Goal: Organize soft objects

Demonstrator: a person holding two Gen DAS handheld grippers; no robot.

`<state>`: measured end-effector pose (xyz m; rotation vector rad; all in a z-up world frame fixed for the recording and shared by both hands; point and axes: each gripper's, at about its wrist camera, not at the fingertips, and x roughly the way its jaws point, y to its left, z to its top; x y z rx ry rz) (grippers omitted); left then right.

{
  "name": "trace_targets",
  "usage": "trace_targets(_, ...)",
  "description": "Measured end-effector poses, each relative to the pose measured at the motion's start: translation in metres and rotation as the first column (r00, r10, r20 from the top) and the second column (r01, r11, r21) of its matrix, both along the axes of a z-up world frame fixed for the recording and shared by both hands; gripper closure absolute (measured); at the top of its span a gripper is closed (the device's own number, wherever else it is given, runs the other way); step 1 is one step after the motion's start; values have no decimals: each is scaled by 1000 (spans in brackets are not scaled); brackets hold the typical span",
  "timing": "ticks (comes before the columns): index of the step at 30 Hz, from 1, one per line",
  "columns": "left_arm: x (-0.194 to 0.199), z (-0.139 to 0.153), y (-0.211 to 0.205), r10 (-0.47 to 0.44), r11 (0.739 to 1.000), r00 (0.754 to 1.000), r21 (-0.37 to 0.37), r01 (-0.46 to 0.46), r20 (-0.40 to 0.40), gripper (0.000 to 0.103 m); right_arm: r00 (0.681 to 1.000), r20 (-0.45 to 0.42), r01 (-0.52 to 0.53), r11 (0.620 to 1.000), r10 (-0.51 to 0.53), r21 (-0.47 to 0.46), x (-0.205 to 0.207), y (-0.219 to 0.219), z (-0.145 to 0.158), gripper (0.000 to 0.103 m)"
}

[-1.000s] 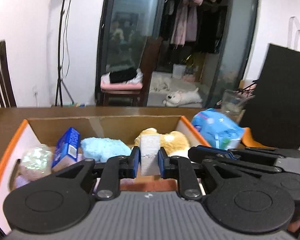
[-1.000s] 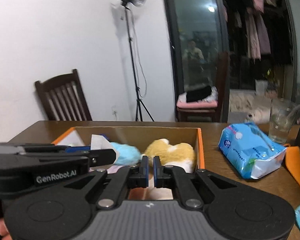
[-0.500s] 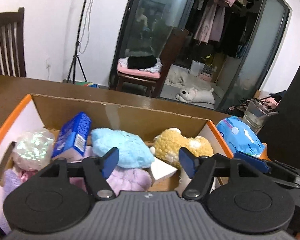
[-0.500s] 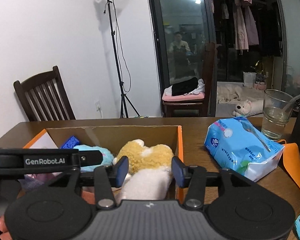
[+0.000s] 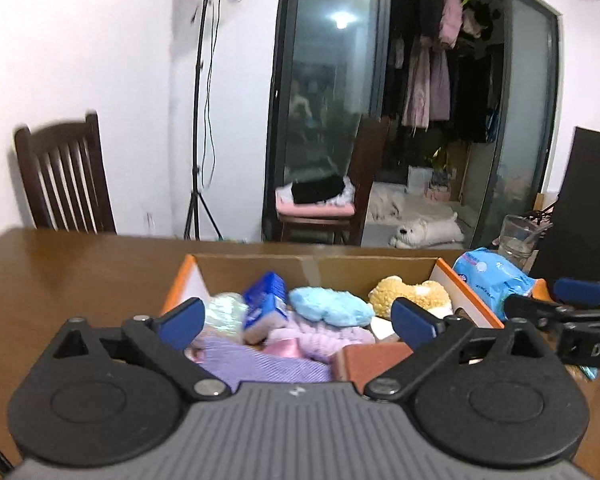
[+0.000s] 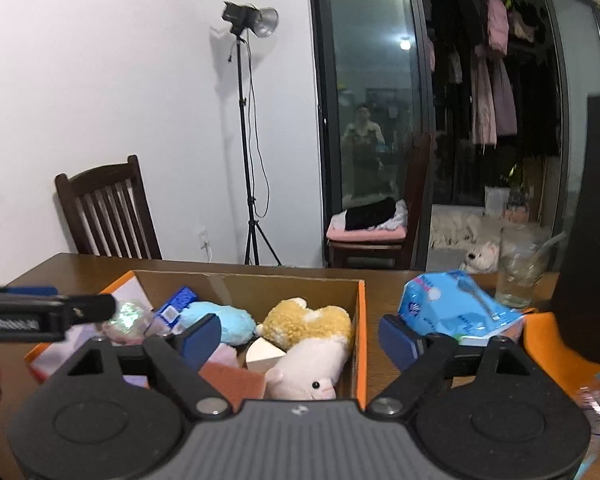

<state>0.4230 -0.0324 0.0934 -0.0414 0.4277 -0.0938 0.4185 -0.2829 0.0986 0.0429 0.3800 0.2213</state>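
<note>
Both the left gripper (image 5: 298, 318) and right gripper (image 6: 300, 338) are opening, empty, before the nearly full box (image 6: 360, 320), leaving the blue pack (image 6: 456, 312) outside it, beyond the right gripper's right finger.

A cardboard box (image 6: 359, 312) stood on the table (image 6: 48, 268) straight ahead of me. Inside it, a shiny bundle (image 6: 126, 316) lay at the left, a small carton (image 6: 178, 304) just right of it, a fluffy pad (image 6: 220, 320) beside that, and a teddy (image 6: 304, 322) against the right wall. In front of the teddy lay a plush piglet (image 6: 312, 372), with a wedge-shaped block (image 6: 262, 354) to its left. Knitted cloth (image 5: 260, 364) filled the near left part. Outside the box, to its right, a wipes packet (image 6: 456, 312) rested on the table, and a glass (image 6: 516, 284) stood behind it. A chair (image 6: 104, 212) stood beyond the table's far left edge.
</note>
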Motion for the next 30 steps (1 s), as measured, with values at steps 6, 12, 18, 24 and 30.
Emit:
trace_targets(6,-61,18,18,-2,1000,998,4,2,68,0,997,68,23,999,-21,-27,-62,-1,21,7)
trace_targets(12,-121,22,28,-2,1000,994,6,2,112,0,994,108,35,999,-30,-42,-121,5,29,7)
trace_targets(18,-202,3,30,10,1000,988,24,-14,153,0,991,132,39,999,-36,-20,-192,13,13,7)
trace_targets(24,-287,-20,34,-3,999,979,53,-8,204,0,991,129,31,1000,-30,-2,-267,20,-12,7)
trace_targets(30,-376,-37,50,-35,999,981,-17,38,188,0,995,95,6,1000,-4,-24,-345,30,-37,6)
